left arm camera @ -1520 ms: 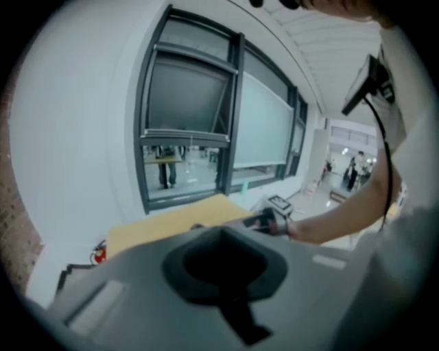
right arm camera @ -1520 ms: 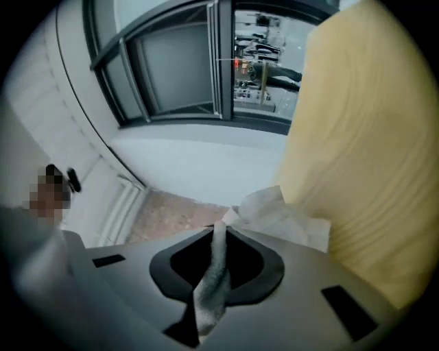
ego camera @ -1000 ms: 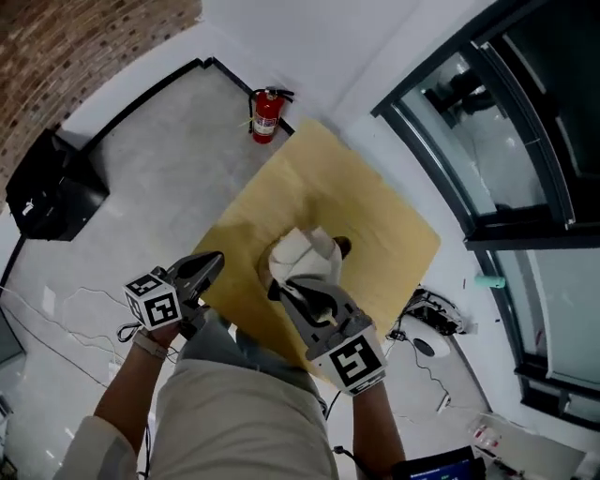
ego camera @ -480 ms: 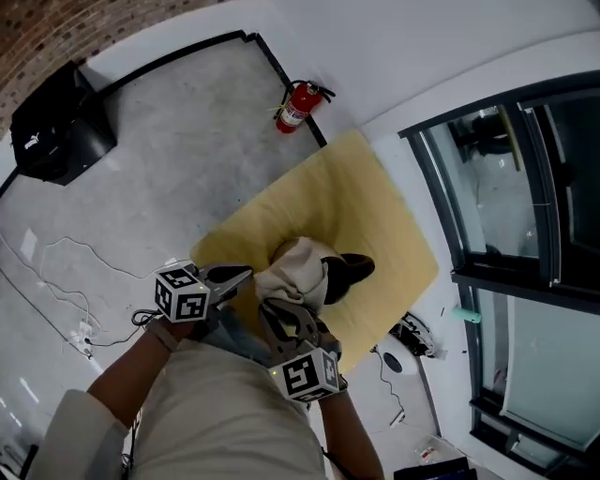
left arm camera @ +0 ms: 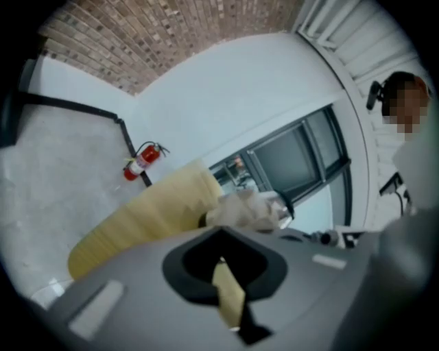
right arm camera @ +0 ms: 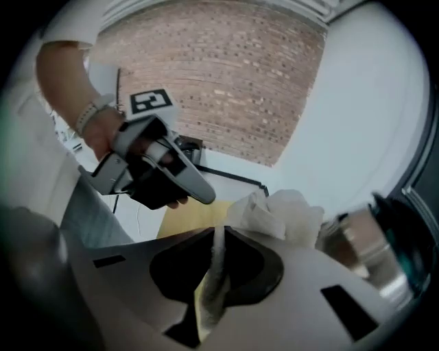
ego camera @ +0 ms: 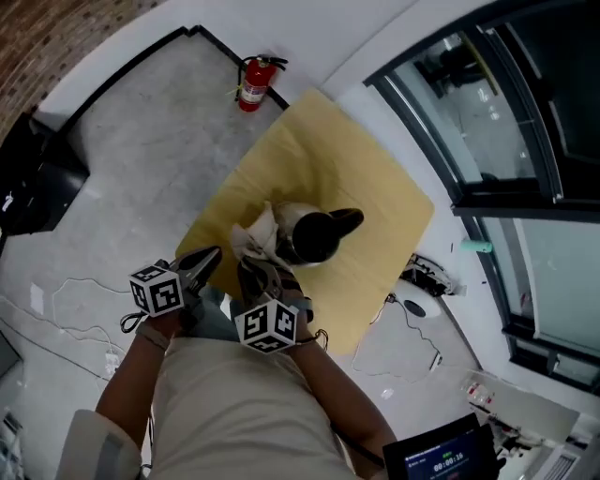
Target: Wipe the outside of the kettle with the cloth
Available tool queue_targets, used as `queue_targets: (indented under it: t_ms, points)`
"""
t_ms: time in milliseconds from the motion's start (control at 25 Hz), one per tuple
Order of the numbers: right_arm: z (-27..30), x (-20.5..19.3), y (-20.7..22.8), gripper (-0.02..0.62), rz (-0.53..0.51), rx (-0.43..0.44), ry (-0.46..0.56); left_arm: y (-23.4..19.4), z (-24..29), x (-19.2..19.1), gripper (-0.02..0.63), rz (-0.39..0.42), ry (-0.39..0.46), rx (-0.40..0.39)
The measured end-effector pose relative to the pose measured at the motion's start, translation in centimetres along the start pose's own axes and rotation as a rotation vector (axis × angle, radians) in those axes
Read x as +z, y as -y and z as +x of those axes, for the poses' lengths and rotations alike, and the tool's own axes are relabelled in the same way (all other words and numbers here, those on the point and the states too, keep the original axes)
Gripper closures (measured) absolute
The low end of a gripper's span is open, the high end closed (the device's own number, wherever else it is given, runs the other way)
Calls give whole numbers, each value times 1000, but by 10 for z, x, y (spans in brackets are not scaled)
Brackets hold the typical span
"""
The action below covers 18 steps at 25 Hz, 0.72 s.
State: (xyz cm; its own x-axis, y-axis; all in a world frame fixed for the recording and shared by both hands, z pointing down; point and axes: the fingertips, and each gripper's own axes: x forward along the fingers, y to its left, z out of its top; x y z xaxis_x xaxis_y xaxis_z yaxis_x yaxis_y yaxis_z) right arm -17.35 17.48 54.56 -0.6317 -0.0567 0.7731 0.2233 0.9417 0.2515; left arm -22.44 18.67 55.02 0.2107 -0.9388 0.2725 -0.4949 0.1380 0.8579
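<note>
The kettle (ego camera: 317,234) stands on the table (ego camera: 375,178), between its middle and the edge nearest the person, with the cloth (ego camera: 251,240) bunched against the side facing that edge. The right gripper (ego camera: 255,270) has its jaws clamped on a fold of the cloth. The left gripper (ego camera: 211,257) hangs just beside it at the same edge, its jaws together on nothing.

Looked down on pale speckled floor (ego camera: 141,159) running up to a white wall (ego camera: 309,28). Found a red fire extinguisher (ego camera: 251,84) standing there, beyond a square yellow table (ego camera: 375,187). Noted brick wall (ego camera: 47,28) at left, dark-framed windows (ego camera: 506,122) at right.
</note>
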Motion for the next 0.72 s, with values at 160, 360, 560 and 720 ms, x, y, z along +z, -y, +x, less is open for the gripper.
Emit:
queue_targets:
  t_ms: [160,360,560,720]
  points:
    - [23,-55,23,552,239,34,-114,16,17,-9,606,30,-66,-13]
    - [-37,-8,91,552,259,-197,120,34,28,-14,606,70,-123,-52]
    - [-14,-44,111,565,290,-234,17,42,38,-8,606,95,-147,-65]
    - [-8,-85,97,565,344,-182,-70,50,39,-7,606,114,-161,-100]
